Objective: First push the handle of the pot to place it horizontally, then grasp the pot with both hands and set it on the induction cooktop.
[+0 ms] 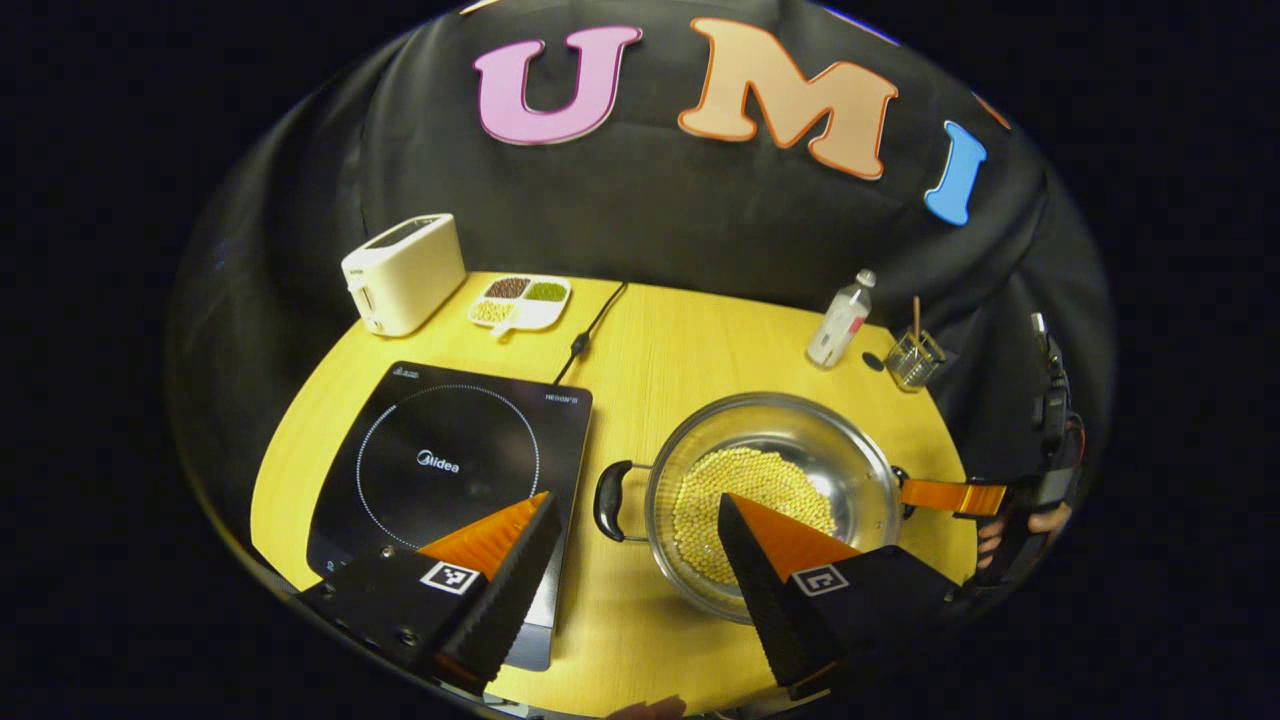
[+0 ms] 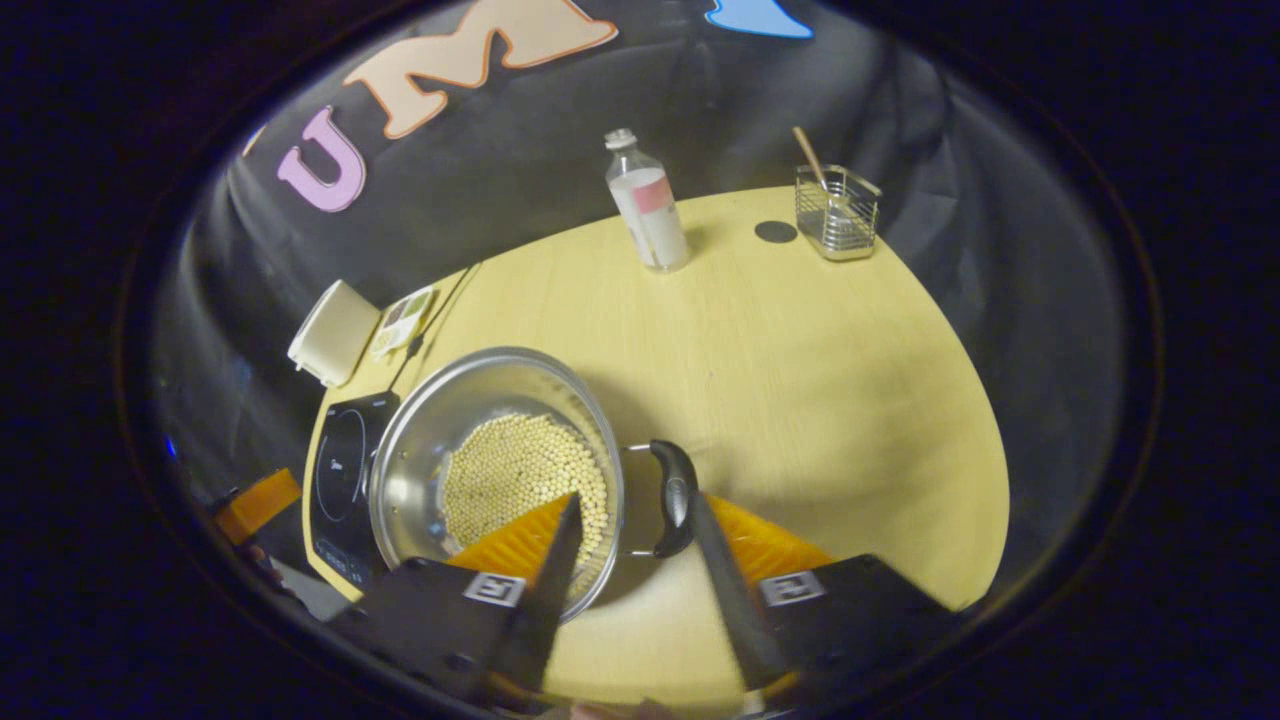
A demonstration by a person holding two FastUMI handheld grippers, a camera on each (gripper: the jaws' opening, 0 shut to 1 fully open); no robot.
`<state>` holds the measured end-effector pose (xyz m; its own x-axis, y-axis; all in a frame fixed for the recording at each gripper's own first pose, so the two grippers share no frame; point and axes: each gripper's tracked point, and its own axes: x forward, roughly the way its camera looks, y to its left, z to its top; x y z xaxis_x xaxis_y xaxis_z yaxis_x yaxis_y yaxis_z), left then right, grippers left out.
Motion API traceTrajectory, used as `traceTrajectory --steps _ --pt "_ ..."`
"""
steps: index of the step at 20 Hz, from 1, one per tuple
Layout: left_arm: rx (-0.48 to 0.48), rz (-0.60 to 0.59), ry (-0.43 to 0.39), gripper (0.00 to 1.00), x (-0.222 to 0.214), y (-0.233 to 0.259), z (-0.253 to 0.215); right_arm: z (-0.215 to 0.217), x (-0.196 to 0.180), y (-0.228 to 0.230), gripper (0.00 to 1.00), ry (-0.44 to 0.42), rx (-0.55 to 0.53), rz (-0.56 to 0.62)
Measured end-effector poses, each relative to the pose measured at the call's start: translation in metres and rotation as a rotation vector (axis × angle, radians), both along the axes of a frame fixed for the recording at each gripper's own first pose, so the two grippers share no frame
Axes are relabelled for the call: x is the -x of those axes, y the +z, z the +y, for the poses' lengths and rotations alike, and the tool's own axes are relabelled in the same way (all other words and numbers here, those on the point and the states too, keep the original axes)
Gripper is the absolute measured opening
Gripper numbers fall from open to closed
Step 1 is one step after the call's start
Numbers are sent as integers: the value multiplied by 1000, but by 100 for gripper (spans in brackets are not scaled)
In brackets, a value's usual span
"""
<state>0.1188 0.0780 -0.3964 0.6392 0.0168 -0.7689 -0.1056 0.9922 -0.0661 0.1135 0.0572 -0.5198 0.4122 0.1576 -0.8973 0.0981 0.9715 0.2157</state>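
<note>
A steel pot (image 1: 860,470) holding pale beans stands on the yellow table (image 1: 690,350), to the right of the black induction cooktop (image 1: 450,460). Its two black handles point left and right in the left gripper view. My left gripper (image 1: 635,500) is open, hovering short of the left handle (image 1: 610,500), one finger over the cooktop and one over the pot. My right gripper (image 2: 632,500) is open around the other handle (image 2: 675,490), its right fingertip close beside the handle bar. The right gripper (image 1: 950,495) and its hand also appear in the left gripper view, at the pot's right side. The pot (image 2: 470,400) lies beside the cooktop (image 2: 345,470).
At the table's back stand a white toaster (image 1: 400,275), a divided dish of beans (image 1: 520,300), a clear bottle (image 1: 840,320) and a wire basket (image 1: 915,355). The cooktop's cord (image 1: 590,330) runs to the back edge. Bare table (image 2: 830,400) spreads right of the pot.
</note>
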Motion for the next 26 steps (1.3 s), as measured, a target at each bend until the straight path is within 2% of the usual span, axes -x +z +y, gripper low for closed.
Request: traceTrajectory --steps 1,2,3,5,6,7,8,9,10,11,12,13,14,15,18,19,22,23,24,25,26 --pt "1 26 -6 98 -1 -10 3 2 -1 -3 80 -4 2 7" --pt "4 39 -11 98 -3 -18 6 5 0 -5 80 -5 10 19" --pt "11 54 -15 98 -6 -26 8 7 1 -9 89 -1 16 31" --pt "26 77 -23 98 -12 -42 11 9 3 -15 89 12 45 44" --pt "28 93 -29 98 -13 -49 12 9 4 -19 80 17 59 50" --pt "30 110 -37 98 -16 -58 13 9 3 -23 89 16 72 50" --pt "31 131 -45 97 -17 -67 14 6 2 -23 80 10 84 50" --pt "36 150 -52 96 -19 -76 14 6 -2 -25 75 2 89 45" --pt "37 171 -53 96 -19 -85 14 5 -4 -26 75 -6 97 38" --pt "6 146 -61 95 -25 -84 19 4 -6 -29 84 -4 111 38" --pt "-2 119 -86 89 -36 -84 17 1 -8 -33 75 2 134 33" --pt "-23 127 -103 90 -39 -86 17 1 -8 -38 75 8 153 35" --pt "-54 121 -124 96 -42 -89 19 1 -9 -40 71 10 173 33" --pt "-78 123 -144 92 -45 -91 19 0 -11 -41 66 13 204 26" --pt "-120 137 -174 90 -49 -94 15 -3 -16 -49 67 58 280 -6" --pt "-56 141 -204 90 -48 -100 2 -3 -14 -44 65 66 284 -7" --pt "-51 204 -132 88 -36 -118 2 -3 -14 -43 65 59 273 -1" --pt "-46 196 -137 86 -39 -121 0 -4 -14 -42 65 60 274 -1" --pt "-61 208 -142 79 -36 -122 4 -2 -12 -37 65 60 276 4" --pt "-69 213 -155 82 -36 -123 6 -2 -12 -42 62 64 279 1" --pt "-66 206 -161 77 -40 -123 4 -2 -13 -44 60 68 284 -4"
